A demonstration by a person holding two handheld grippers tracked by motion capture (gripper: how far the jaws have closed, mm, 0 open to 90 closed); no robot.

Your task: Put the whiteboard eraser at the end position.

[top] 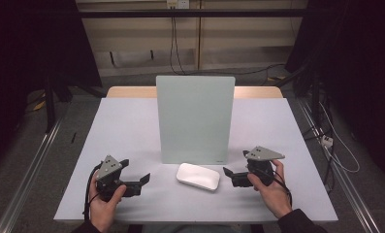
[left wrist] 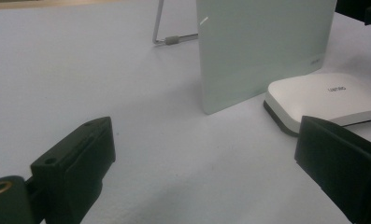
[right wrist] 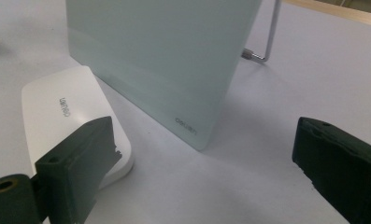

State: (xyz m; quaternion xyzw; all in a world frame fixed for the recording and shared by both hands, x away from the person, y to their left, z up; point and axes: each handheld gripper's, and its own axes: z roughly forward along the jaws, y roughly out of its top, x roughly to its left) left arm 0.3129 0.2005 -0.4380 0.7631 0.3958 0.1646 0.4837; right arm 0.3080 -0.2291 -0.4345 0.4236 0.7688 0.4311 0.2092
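My left gripper [top: 136,172] w/ jaws wide apart, nothing held, low over the bench [top: 127,126]. White eraser [top: 198,176], grey logo unreadable, lies flat btwn both grippers, just in front of the upright glass board [top: 195,119] marked "deli". Right gripper [top: 234,167] also wide apart, nothing held, near the eraser.

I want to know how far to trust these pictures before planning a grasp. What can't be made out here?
- Underside of the white eraser: hidden in the high view by its own top.
- Back of the glass board and most of its metal stand: the board's face hides them in the right gripper view.
- Right tool: its jaws run off the bottom edge of its own view.
- Small logo on the board: too small to read in the high view.
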